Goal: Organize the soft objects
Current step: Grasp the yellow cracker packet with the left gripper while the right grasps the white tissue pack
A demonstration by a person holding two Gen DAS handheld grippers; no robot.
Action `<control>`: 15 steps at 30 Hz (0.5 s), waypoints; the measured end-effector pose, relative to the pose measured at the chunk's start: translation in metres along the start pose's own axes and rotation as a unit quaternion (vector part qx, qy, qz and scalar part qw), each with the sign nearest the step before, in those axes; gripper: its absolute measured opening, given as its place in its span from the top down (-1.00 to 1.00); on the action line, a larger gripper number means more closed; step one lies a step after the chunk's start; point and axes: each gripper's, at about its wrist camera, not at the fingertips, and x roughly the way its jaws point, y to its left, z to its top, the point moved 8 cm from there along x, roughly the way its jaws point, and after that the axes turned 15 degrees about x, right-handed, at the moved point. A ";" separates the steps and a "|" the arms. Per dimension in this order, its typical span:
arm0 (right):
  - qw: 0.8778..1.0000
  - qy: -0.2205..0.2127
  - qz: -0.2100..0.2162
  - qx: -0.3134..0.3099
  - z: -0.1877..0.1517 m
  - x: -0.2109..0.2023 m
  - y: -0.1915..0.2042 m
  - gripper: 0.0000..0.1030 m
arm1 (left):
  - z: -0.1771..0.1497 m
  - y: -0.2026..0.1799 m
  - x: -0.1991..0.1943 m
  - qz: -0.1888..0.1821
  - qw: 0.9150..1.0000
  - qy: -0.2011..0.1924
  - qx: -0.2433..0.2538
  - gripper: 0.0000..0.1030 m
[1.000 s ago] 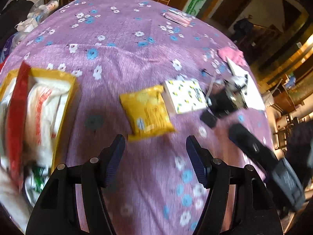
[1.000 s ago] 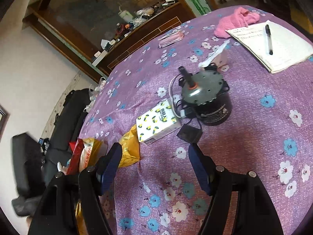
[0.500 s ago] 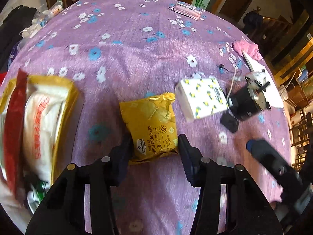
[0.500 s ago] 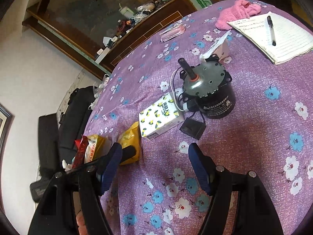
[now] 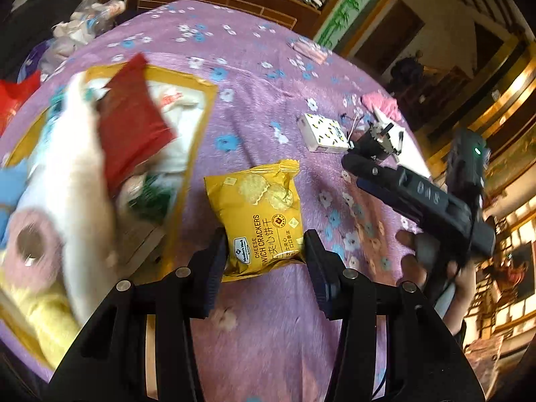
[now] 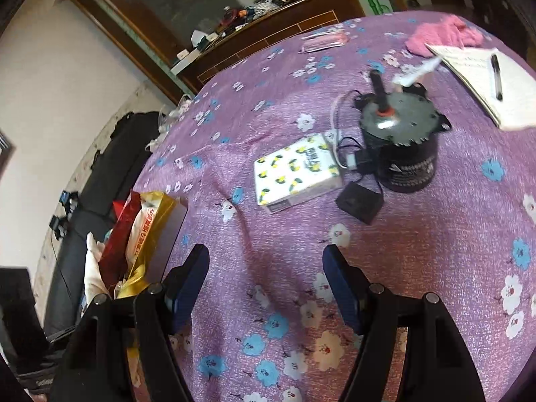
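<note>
Left wrist view: left hand-held gripper (image 5: 264,251) grasps the cracker packet (image 5: 259,221), its long axis pointing ahead; the box (image 5: 197,127) lies to its left.

Open lane: bare purple flowered tablecloth (image 6: 268,254) ahead of the right gripper (image 6: 264,284). Obstacles beyond: lemon-print white tissue pack (image 6: 296,172), black cylindrical motor (image 6: 402,144) (wires trailing), small black square box (image 6: 360,201). Left edge: gold-rimmed open box (image 5: 197,127) crammed with soft goods.
</note>
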 end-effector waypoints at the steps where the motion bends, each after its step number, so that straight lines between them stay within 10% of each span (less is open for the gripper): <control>1: 1.000 0.013 0.006 0.001 0.000 0.001 0.006 -0.36 | -0.003 0.002 -0.005 -0.002 1.000 -0.003 -0.004 0.12; 15: 0.978 -0.014 -0.183 -0.095 0.064 0.063 0.020 -0.37 | -0.007 0.023 -0.035 -0.020 0.999 -0.037 -0.009 0.12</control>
